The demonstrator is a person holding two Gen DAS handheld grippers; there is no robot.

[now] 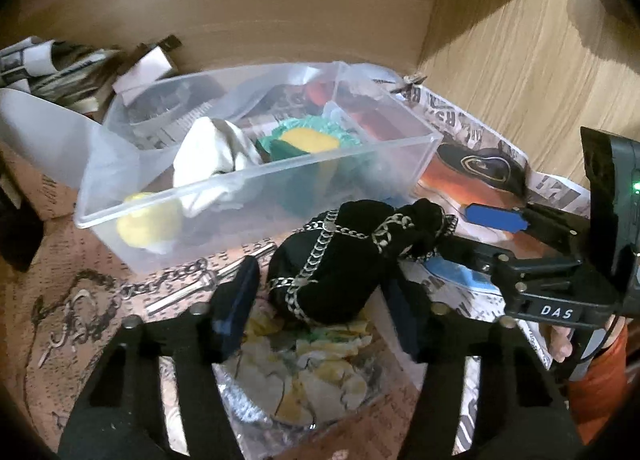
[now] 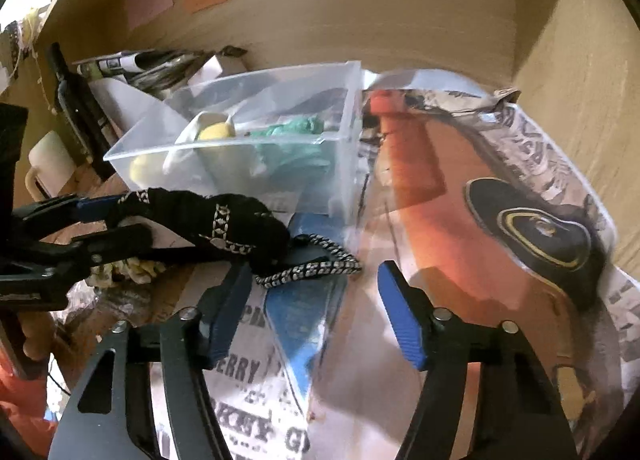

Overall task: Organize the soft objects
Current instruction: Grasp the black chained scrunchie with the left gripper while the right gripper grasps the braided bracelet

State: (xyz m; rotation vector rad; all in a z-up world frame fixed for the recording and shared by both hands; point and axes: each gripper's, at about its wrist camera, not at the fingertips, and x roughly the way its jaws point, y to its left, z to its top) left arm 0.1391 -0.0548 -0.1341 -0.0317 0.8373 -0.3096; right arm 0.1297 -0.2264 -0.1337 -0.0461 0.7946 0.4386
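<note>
black pouch (image 1: 336,260), clear bin (image 1: 256,195) just behind

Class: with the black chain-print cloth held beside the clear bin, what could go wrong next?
1. The black cloth in the left gripper trails a loose tail that may snag on the clear bin's rim.
2. The bin already holds a white cloth and sponge, so it might slip out.
</note>
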